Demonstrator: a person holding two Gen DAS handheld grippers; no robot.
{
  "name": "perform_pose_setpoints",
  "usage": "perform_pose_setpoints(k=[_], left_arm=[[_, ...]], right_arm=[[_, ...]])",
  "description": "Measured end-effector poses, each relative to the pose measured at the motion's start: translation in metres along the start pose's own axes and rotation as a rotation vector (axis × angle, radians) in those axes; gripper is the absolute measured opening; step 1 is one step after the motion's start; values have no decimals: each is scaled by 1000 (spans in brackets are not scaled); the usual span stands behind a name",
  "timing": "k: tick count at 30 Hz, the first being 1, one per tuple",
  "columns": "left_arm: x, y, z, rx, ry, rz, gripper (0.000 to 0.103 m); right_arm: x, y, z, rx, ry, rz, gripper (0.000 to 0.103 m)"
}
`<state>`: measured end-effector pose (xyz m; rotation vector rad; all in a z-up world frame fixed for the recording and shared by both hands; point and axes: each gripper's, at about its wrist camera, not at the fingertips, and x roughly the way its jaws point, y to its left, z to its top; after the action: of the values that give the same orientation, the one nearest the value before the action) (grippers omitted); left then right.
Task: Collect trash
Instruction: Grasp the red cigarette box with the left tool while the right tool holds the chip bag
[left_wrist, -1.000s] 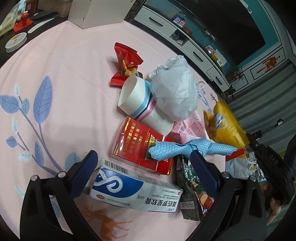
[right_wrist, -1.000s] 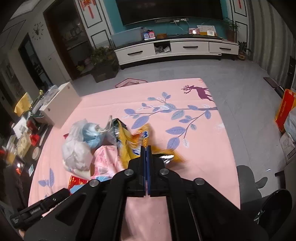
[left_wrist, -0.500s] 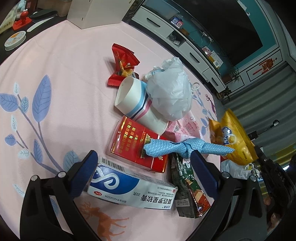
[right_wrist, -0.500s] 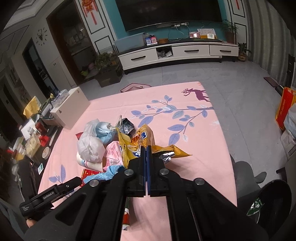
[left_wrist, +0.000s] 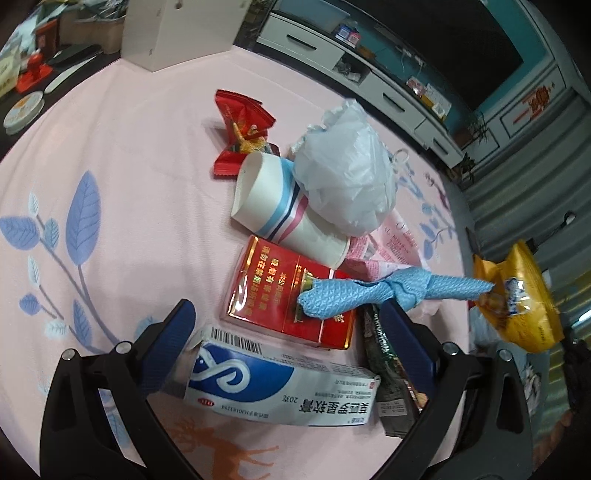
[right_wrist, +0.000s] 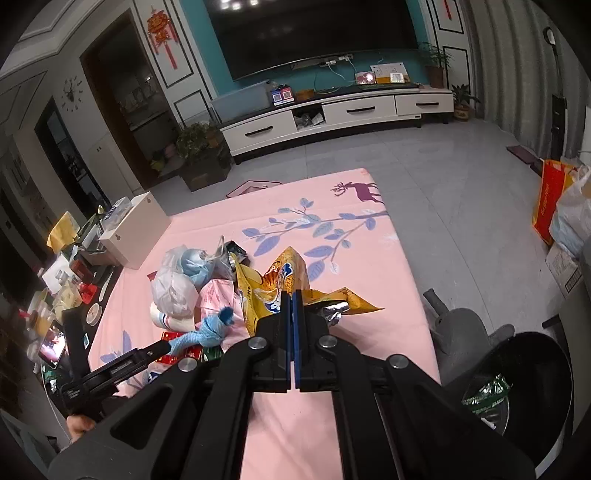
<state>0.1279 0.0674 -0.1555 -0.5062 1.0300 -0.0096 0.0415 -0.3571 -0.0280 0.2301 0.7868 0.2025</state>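
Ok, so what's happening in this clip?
Someone is clearing trash off a pink tablecloth. The right tongs are shut on a yellow snack bag, lifted from the pile. The left tongs hover open over a medicine box. A black bin sits beside the table.

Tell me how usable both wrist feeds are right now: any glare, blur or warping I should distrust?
Left wrist: sharp in the middle, glare on the red cigarette box wrap, yellow snack bag soft and stretched at the rim. Right wrist: dim room, ceiling lights reflected in the TV, straight lines bowed at the edges, right gripper shut on the bag.
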Motion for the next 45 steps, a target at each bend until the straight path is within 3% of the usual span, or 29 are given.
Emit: perform_pose_setpoints(k=[11,19,23,25,31,35,45], left_arm=[[25,-14,-3,93,79,82,100],[38,-36,-9,231,61,171,100],[37,-34,-7,211,37,177,99],[35,-34,-6,211,19,188,92],[27,-26,-8,150,18,160,91],[1,-14,-15,84,-19,88,91],[-74,-32,-45,96,-120,-1,91]], right_arm=[[-1,-18,-12,36,31,5,2],[2,-23,-14,46,44,9,2],[4,-22,-14,40,53,6,2],[5,-23,-16,39,58,8,2],[2,-22,-16,35,66,3,2],[-7,-22,-16,28,67,8,2],[-33,-16,-32,-14,92,54,2]])
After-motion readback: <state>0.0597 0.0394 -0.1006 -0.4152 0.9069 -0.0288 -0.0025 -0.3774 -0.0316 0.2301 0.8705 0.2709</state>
